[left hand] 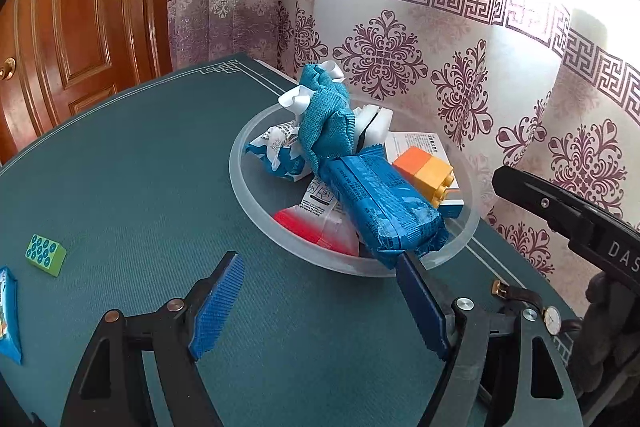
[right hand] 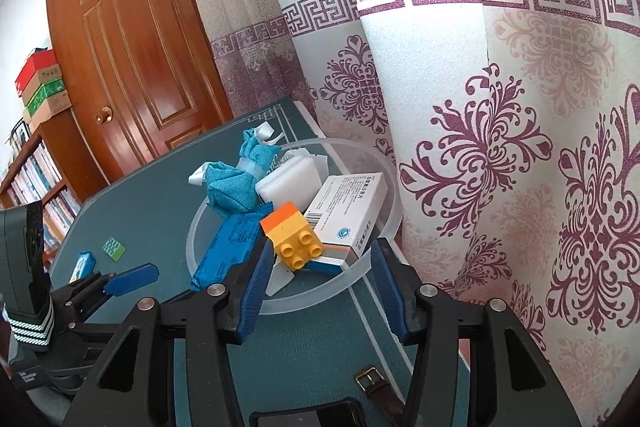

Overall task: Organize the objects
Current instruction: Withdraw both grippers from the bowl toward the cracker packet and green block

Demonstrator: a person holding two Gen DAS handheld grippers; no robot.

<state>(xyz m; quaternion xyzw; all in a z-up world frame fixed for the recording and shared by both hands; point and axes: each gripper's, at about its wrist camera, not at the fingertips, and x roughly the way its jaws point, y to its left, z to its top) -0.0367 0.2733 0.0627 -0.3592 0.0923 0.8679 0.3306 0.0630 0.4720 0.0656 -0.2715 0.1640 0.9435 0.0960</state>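
A clear plastic bowl (left hand: 256, 211) (right hand: 360, 275) on the teal table holds a blue cloth bundle (left hand: 326, 123) (right hand: 232, 187), a blue snack pack (left hand: 384, 211) (right hand: 228, 247), an orange-and-yellow toy brick (left hand: 430, 175) (right hand: 294, 237), a white medicine box (right hand: 348, 215), a white sponge (right hand: 288, 181) and other packets. My left gripper (left hand: 320, 299) is open and empty just in front of the bowl. My right gripper (right hand: 320, 283) is open and empty at the bowl's near rim, by the brick. A green toy brick (left hand: 46, 254) (right hand: 114, 248) lies on the table to the left.
A blue packet (left hand: 8, 315) (right hand: 84, 263) lies at the table's left edge. A wristwatch with a brown strap (left hand: 548, 313) (right hand: 378, 387) lies near the right edge. A patterned curtain (left hand: 460, 67) hangs close behind the bowl. A wooden door (left hand: 80, 27) stands far left.
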